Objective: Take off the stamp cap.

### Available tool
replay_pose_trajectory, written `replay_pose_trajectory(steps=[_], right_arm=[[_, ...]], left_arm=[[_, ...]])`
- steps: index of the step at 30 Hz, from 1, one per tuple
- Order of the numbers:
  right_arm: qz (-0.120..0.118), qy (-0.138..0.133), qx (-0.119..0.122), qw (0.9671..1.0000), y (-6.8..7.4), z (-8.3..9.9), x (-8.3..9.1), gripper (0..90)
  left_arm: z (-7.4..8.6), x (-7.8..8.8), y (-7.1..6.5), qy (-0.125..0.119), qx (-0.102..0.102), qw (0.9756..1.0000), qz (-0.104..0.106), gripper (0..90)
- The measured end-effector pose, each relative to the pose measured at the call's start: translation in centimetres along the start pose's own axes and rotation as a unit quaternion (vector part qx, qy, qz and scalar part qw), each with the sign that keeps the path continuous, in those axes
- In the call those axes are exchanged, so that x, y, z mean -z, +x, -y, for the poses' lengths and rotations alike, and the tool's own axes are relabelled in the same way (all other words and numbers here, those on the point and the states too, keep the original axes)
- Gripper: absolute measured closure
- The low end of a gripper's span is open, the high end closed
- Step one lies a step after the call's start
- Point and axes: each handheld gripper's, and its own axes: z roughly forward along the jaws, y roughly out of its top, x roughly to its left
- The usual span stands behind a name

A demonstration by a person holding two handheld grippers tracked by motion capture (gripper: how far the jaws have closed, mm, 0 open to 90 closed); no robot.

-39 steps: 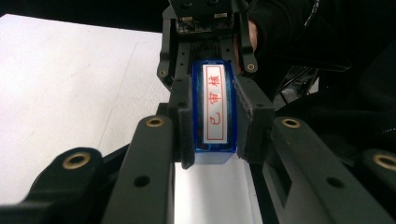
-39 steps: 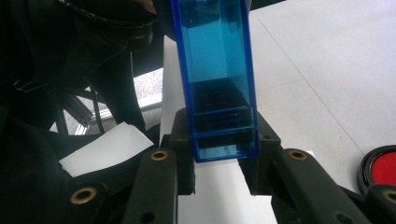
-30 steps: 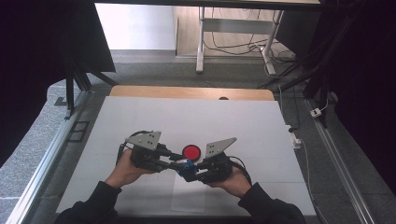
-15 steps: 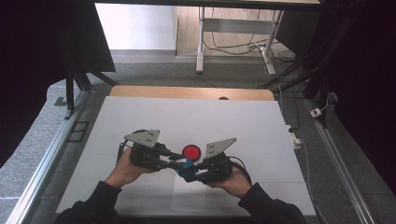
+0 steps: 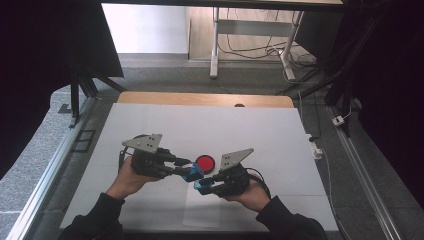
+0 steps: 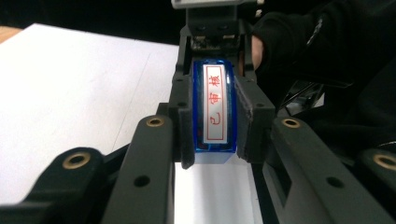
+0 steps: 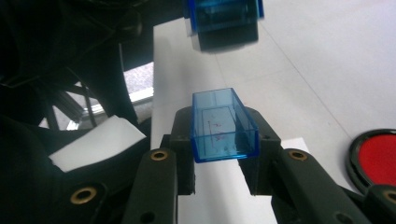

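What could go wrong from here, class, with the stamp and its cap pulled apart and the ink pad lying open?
1. The left gripper pinches the blue stamp by its narrow sides; it may twist or slip when pressed.
2. The right gripper holds the clear blue cap near one end, so a bump could drop it.
3. The open red ink pad lies right beside both grippers on the white table; a careless move might smear ink.

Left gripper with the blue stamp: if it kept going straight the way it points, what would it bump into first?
Probably the right gripper with its blue cap, which sits straight ahead of the left gripper and its stamp; depth is hard to judge.
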Motion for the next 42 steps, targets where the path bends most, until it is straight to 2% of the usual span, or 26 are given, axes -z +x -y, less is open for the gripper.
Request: replay_pose_trajectory(steps=[4,6,11,25,33,42], right_arm=[[0.008,0.0,0.005,1.0,0.1,0.1,0.2,69.1],[0.022,-0.001,0.017,0.9996,0.3,0.1,0.4,69.1],[0.038,-0.004,0.014,0.9992,0.4,0.2,1.0,69.1],[0.074,-0.016,0.0,0.9971,0.4,0.6,2.5,69.0],[0.105,-0.023,-0.01,0.9941,0.4,1.0,4.0,68.9],[0.146,-0.015,-0.014,0.9891,0.9,1.6,5.3,68.9]], left_arm=[[-0.1,0.0,-0.1,0.002,0.008,0.9999,-0.014,70.6],[-0.1,0.2,-0.1,0.001,0.014,0.9996,-0.024,70.6],[0.0,0.4,-0.1,0.005,0.028,0.9985,-0.048,70.6],[0.3,0.0,-0.5,0.035,0.03,0.9949,-0.09,70.5],[0.6,0.1,-0.5,0.042,0.04,0.9921,-0.111,70.5],[0.7,-0.2,-0.6,0.051,0.042,0.9908,-0.118,70.4]])
